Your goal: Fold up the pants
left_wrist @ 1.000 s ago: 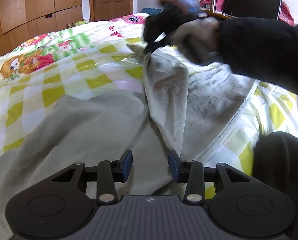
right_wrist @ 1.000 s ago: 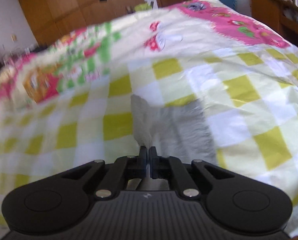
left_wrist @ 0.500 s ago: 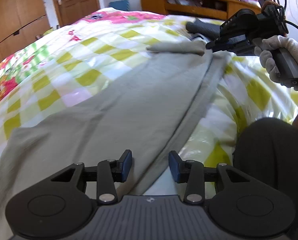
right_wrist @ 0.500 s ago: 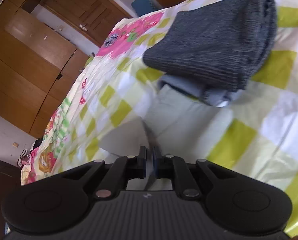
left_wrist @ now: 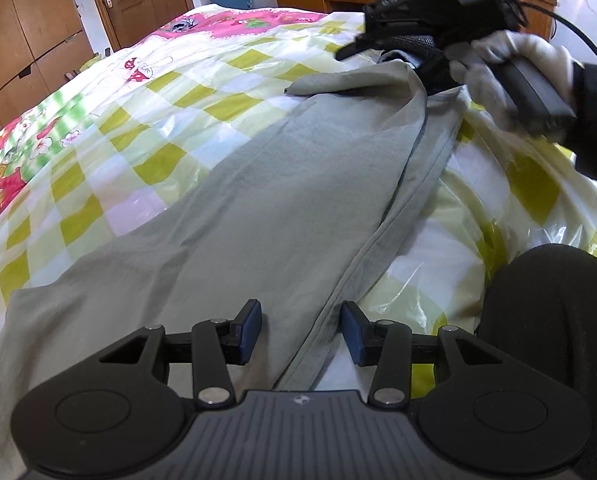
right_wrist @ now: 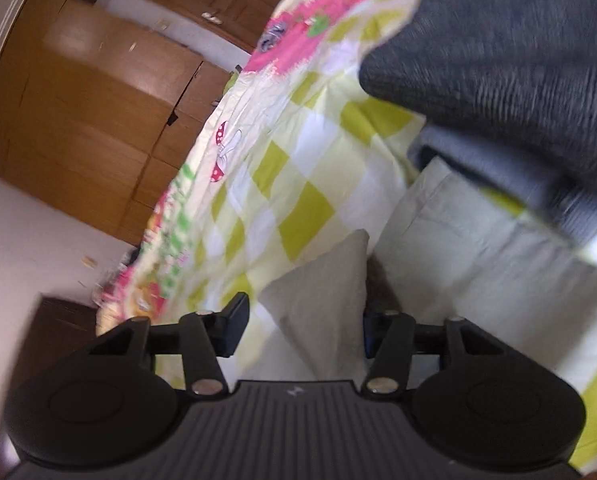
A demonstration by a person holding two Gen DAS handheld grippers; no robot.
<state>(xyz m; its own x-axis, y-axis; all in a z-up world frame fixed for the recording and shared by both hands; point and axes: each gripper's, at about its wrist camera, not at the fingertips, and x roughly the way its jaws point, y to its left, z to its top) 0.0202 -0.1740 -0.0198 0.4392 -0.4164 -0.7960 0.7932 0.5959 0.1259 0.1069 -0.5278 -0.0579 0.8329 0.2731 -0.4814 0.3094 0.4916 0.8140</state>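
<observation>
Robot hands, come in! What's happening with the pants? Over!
Left gripper open, low over pants. Right gripper open, pant cuff between jaws. Pants lengthwise on checkered quilt. Folded dark garment beside cuff.

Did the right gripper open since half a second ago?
Yes. The right gripper now stands open beside the pants hem, nearer the folded grey garment.

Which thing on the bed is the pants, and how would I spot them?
Find the bed's yellow-checked quilt. The pants lie across it, long, flat and plain grey-green. The dark grey folded clothes by their far end are knitted and bundled.
</observation>
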